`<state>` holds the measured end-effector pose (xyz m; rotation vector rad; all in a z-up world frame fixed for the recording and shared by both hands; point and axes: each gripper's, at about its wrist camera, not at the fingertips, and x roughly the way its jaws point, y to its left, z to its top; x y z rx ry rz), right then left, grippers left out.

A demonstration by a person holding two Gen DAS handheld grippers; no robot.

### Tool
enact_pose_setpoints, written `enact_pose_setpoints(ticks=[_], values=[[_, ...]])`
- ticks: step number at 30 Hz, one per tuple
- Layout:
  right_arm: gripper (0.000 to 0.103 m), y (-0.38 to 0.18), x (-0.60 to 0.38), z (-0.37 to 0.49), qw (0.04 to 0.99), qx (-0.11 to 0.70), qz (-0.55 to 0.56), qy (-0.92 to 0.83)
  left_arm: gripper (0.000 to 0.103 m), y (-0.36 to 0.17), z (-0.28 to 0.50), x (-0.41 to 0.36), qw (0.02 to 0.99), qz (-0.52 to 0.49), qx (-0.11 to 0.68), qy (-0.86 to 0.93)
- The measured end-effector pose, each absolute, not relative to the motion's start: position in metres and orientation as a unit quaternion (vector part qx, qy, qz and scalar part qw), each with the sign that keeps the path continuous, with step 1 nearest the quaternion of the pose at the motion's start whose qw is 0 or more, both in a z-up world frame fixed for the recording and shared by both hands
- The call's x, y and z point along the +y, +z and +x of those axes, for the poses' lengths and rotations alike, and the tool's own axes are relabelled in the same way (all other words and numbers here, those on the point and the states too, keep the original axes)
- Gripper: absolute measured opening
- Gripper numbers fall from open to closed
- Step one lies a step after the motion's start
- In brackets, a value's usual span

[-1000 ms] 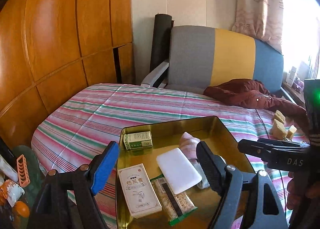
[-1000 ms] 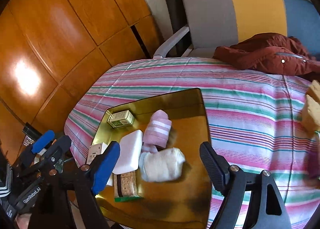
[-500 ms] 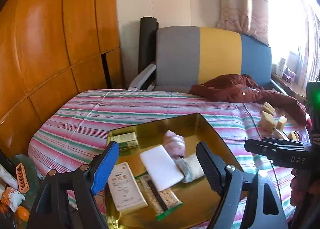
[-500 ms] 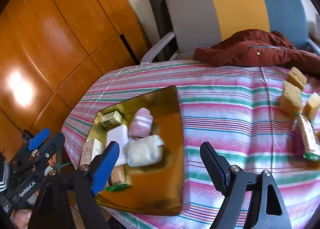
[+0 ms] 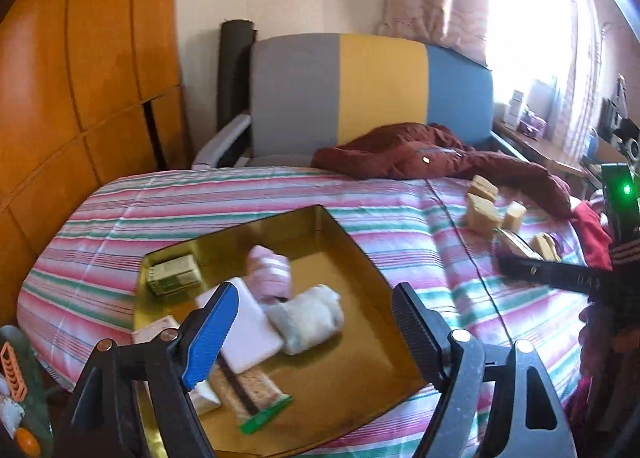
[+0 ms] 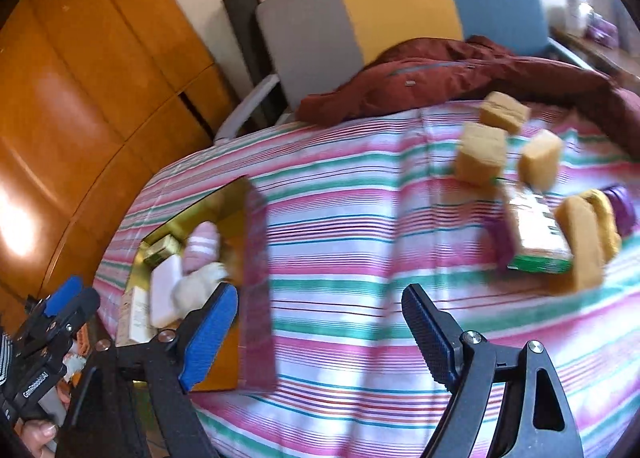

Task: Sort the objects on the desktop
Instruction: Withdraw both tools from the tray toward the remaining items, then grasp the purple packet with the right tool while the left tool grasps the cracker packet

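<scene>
Both grippers empty. Left gripper (image 5: 312,332) fingers spread wide, nothing between the pads, hovering over the gold tray (image 5: 352,246). The tray already holds a white pad (image 5: 248,332), pink striped roll (image 5: 270,278), whitish sock roll (image 5: 308,318), small green box (image 5: 174,278) and a cracker pack (image 5: 248,390); the pad sits just behind the blue finger, the sock roll between the two fingers.

Right gripper (image 6: 320,328) also wide open, gripping nothing. Unsorted stuff lies beyond and to the right of its black finger, on the striped cloth (image 6: 360,218) covering the table: three tan sponge blocks (image 6: 480,152), a green-edged packet (image 6: 536,234), a yellow sponge (image 6: 584,238), something purple (image 6: 622,206), too blurred to name.

Step in hand, likely: right side goes for the next loose item. To do it well:
- aim at one item, prob. the nearest packet or sponge block, not the cluster
- keep fingers wide until they straddle it, then close across the narrow side
- sponges squash, so squeeze lightly
- left gripper stays clear of the tray opening so the drop isn't blocked
</scene>
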<state>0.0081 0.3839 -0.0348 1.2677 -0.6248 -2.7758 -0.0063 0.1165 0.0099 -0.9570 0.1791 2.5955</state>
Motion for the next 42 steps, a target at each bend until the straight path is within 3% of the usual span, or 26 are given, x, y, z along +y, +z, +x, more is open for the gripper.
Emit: enact_pose_setpoints(ticks=[21, 27, 38, 39, 41, 42], values=[[0.084, -0.050, 0.603, 0.071, -0.215, -0.299, 0.384, -0.847, 0.080, -0.013, -0.007, 0.209, 0.264, -0.379, 0.114, 0.880], [0.073, -0.061, 0.641, 0.039, -0.256, -0.250, 0.404, -0.842, 0.080, -0.022, -0.008, 0.234, 0.283, -0.390, 0.129, 0.866], [0.073, -0.101, 0.665, -0.011, -0.238, -0.167, 0.466, -0.836, 0.080, -0.039, -0.020, 0.272, 0.321, -0.429, 0.122, 0.836], [0.071, -0.105, 0.666, -0.014, -0.236, -0.164, 0.470, -0.834, 0.080, -0.040, -0.022, 0.276, 0.324, -0.433, 0.120, 0.833], [0.059, -0.110, 0.666, -0.018, -0.232, -0.160, 0.480, -0.831, 0.080, -0.042, -0.026, 0.285, 0.334, -0.442, 0.110, 0.825], [0.046, -0.113, 0.666, -0.019, -0.229, -0.158, 0.488, -0.827, 0.080, -0.042, -0.028, 0.289, 0.338, -0.447, 0.104, 0.822]])
